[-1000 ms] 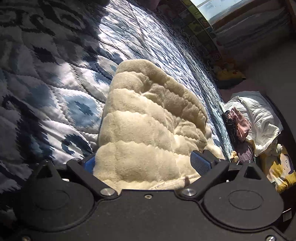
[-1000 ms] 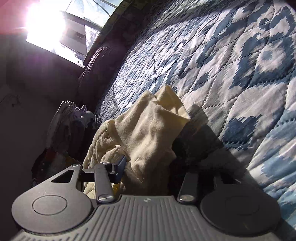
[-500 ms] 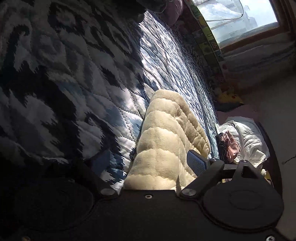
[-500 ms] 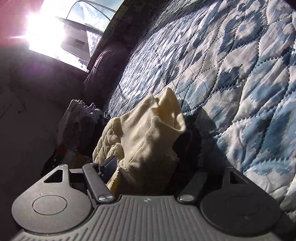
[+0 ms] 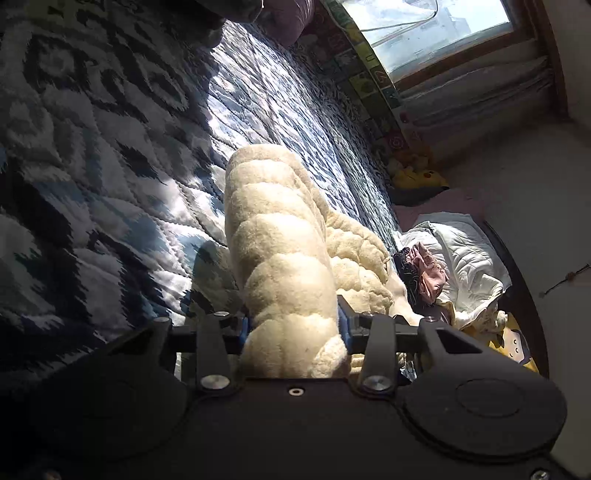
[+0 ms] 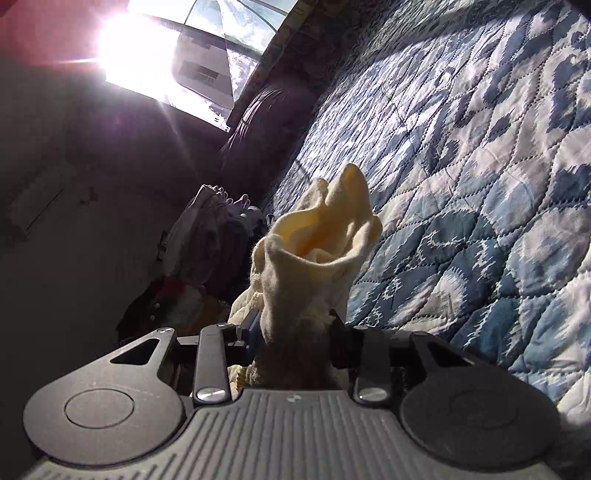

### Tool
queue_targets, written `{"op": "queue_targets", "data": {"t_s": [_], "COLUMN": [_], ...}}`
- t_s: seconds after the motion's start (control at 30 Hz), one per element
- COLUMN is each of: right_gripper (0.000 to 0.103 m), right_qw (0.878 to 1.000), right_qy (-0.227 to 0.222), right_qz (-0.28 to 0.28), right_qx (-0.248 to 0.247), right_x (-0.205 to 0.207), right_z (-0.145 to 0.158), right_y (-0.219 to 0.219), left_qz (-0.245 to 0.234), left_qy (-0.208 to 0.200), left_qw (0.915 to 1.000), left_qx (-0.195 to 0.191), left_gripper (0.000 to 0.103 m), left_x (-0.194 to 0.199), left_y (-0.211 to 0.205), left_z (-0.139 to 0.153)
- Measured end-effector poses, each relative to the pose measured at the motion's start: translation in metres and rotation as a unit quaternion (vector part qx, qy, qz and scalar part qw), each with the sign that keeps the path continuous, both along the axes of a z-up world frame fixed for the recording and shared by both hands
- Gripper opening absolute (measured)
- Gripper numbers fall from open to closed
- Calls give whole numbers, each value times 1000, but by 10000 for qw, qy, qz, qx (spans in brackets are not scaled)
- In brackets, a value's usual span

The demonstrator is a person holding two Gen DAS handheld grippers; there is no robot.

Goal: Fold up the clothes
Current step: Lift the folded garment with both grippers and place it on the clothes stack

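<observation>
A cream fleece garment [image 5: 280, 243] lies on the blue and white quilted bedspread [image 5: 110, 184] near the bed's edge. My left gripper [image 5: 293, 325] is shut on a thick bunch of its fluffy side, which bulges forward between the blue pads. In the right wrist view, my right gripper [image 6: 291, 328] is shut on another part of the cream garment [image 6: 317, 251]; its smooth lining side stands up in a crumpled cone above the fingers. The fabric between the two grips is out of sight.
A pile of clothes and a white padded quilt [image 5: 461, 254] lies on the floor beside the bed, with yellow soft toys [image 5: 417, 173] near the wall. A window [image 5: 436, 33] is behind the bed. More clothes [image 6: 218, 236] are heaped off the bed edge.
Both grippers went from open around the garment to shut on it. The fabric now stands bunched up between the fingers, and both views have tilted.
</observation>
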State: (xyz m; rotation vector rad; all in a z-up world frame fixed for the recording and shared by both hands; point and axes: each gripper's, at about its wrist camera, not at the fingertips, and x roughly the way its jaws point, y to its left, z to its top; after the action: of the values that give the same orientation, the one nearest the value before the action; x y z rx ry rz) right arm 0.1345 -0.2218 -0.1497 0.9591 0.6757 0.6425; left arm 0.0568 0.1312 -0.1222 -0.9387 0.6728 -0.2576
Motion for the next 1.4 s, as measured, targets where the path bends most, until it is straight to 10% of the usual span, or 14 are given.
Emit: {"op": "queue_targets", "data": {"t_s": [0.47,1.13,1.27,1.33,1.4], "right_gripper": [37,35,33,32,32], "right_qw": [9909,9802,9859,9958,9948], "right_qy": [-411,-588,-355,364,884], "right_qz": [884,1007,796,603,508], "right_qx": [932,1602,1429,584,35], "right_x": [114,366,416,437,450], "right_z": [105,188,170,127,92], "right_y": [129,300,333,359,376], "left_qz": [996,1669,2002,2378,2489], "left_qy": [-1202,-2000,-1446,-452,-283], "left_qw": [9870,9613,9635,9647,9646], "left_qx": [-394,-893,-1033,-1035,-826], "left_gripper": [39,39,39,36,36], "left_x": [19,238,283,305,311], "left_y": [124,300,325,335,333], "left_z": [108,178,144,104,101]}}
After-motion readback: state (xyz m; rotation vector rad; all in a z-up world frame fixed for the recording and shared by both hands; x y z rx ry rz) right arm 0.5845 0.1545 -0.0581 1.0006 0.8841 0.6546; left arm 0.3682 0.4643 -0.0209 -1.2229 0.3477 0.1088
